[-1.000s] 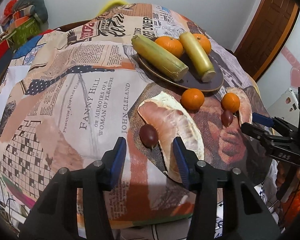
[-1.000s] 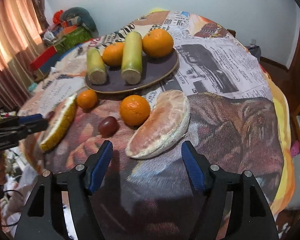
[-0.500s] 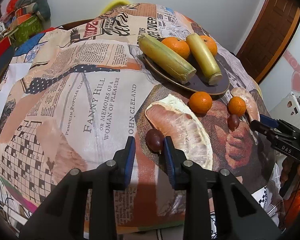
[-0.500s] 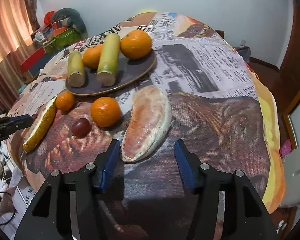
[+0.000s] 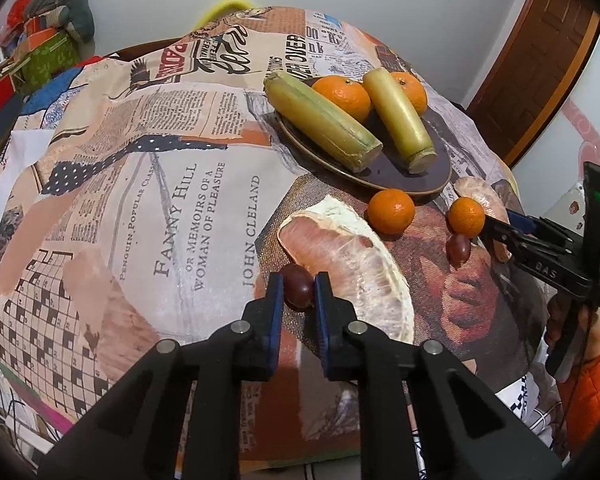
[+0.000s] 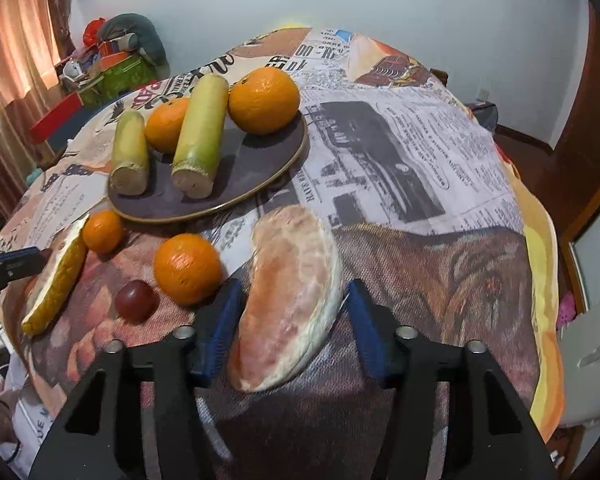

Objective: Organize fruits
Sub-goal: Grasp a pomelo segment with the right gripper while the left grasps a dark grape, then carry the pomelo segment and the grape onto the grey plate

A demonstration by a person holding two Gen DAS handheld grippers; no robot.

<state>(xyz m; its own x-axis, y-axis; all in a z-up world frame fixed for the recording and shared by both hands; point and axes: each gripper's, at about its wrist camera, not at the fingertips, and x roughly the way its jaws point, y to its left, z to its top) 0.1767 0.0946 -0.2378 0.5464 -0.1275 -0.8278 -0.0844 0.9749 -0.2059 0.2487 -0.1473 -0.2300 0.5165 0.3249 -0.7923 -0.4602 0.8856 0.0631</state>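
The left gripper (image 5: 299,289) was clenched on a dark grape (image 5: 297,286), both blue pads touching its sides. The grape sat on the tablecloth (image 5: 148,168), just beside the near pomelo piece (image 5: 352,256).

The right gripper (image 6: 290,320) was released, its fingers wide on both sides of the second pomelo piece (image 6: 290,300); I could not tell whether the pads touched it. This piece lay on the cloth near an orange (image 6: 187,269) and a second grape (image 6: 135,301). A smaller orange (image 6: 102,231) lay close to the plate (image 6: 256,168).

On the plate were two green-yellow cane pieces (image 6: 198,132) and two more oranges (image 6: 265,100); the cut ends of the canes pointed to the plate's near rim. In the background there was a wooden door (image 5: 540,68).
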